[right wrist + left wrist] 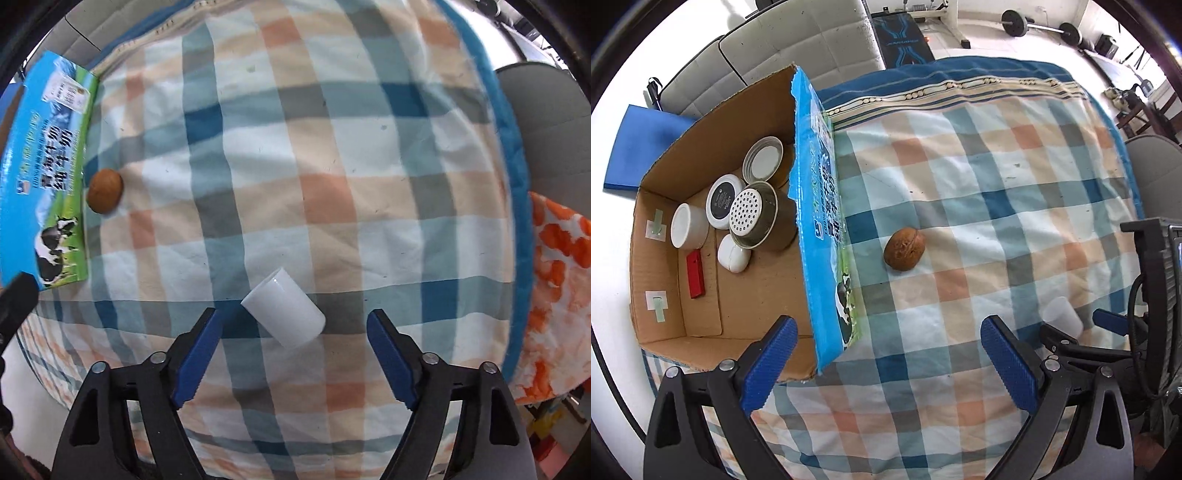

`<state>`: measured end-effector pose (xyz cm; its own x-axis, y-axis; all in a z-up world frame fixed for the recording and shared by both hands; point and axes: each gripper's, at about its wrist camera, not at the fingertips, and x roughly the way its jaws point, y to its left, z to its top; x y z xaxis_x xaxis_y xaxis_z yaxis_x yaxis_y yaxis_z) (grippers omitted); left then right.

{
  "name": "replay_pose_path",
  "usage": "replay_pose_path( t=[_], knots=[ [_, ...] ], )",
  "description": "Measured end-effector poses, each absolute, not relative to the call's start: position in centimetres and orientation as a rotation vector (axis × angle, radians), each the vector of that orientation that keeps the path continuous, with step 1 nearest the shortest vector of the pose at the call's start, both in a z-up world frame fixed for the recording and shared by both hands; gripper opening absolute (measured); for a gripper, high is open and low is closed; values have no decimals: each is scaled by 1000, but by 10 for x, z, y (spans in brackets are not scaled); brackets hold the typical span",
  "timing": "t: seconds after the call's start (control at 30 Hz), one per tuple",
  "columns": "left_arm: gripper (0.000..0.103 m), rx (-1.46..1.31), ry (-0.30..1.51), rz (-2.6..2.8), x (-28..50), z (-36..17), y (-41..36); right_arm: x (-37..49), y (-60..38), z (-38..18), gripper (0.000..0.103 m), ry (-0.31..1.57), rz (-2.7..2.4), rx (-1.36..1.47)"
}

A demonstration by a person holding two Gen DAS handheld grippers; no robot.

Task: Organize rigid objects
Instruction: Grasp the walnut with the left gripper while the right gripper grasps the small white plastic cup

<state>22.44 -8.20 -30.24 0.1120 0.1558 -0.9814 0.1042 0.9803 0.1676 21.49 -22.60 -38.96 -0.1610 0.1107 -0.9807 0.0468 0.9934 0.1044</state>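
Straddling white cup [283, 312] with right gripper [295, 350], jaws apart, not touching. Cup lying tilted, likely light, stiff, slick; pinch mid-wall. Left gripper [886, 365] apart, empty.

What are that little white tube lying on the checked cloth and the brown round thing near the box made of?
The white cylinder looks like smooth glossy plastic, perhaps glazed ceramic: it shows a small bright glint. The brown round object looks like a walnut: matt, wrinkled shell with a seam.
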Motion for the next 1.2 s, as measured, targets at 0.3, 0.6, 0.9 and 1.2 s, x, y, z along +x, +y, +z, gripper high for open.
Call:
replay_pose_path(
  t=[0.3,0.6,0.9,1.2],
  knots=[
    [102,578,1376,110,241,-323,-117,222,-256,-398,36,1742,53,130],
    [102,930,1394,19,265,-363,-144,252,-279,-377,35,1717,71,107],
    [93,1246,1428,-89,252,-418,-160,263,-287,-369,35,1724,81,126],
    [31,1015,1592,-174,263,-424,-149,240,-291,-375,35,1741,67,127]
  ],
)
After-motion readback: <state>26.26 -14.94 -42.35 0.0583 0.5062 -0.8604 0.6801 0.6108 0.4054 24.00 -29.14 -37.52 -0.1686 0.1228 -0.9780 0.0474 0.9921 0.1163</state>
